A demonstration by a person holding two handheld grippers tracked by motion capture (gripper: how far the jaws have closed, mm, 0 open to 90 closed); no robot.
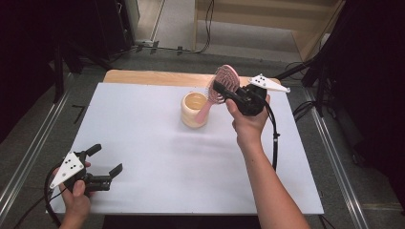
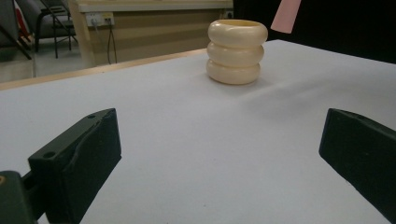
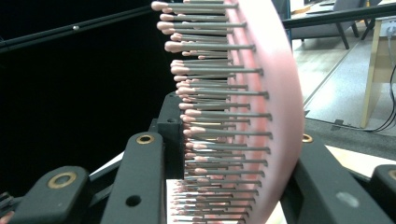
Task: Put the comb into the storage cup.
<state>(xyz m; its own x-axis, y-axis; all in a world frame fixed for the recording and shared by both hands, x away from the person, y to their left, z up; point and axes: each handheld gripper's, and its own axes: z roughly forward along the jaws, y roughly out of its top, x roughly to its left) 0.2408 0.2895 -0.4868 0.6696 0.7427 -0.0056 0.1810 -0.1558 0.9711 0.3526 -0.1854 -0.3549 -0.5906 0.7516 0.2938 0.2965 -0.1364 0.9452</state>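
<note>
Currently the right gripper (image 1: 224, 90) has its fingers clamped on the head of a pink hairbrush (image 1: 222, 86), one finger against the bristle side and the other against the smooth back, as the right gripper view shows close up (image 3: 261, 116). Brush is lifted off the surface, tilted, with its handle slanting down from the fingers toward the cream ribbed cup (image 1: 195, 109); handle tip sits at or just over the cup's rim, whether inside I cannot tell.

Left gripper (image 1: 104, 167) rests low at the near left corner of the white surface (image 1: 157, 157), fingers (image 2: 74, 163) wide apart with nothing between them, well away from the cup (image 2: 237, 51), which stands upright ahead of them.

Judgement: pick-up is done and the carry looks nearly done. Left to do: steer the handle into the cup's mouth, lower it, then release. Cup is unsteadied, so a nudge from the handle could shift it.
</note>
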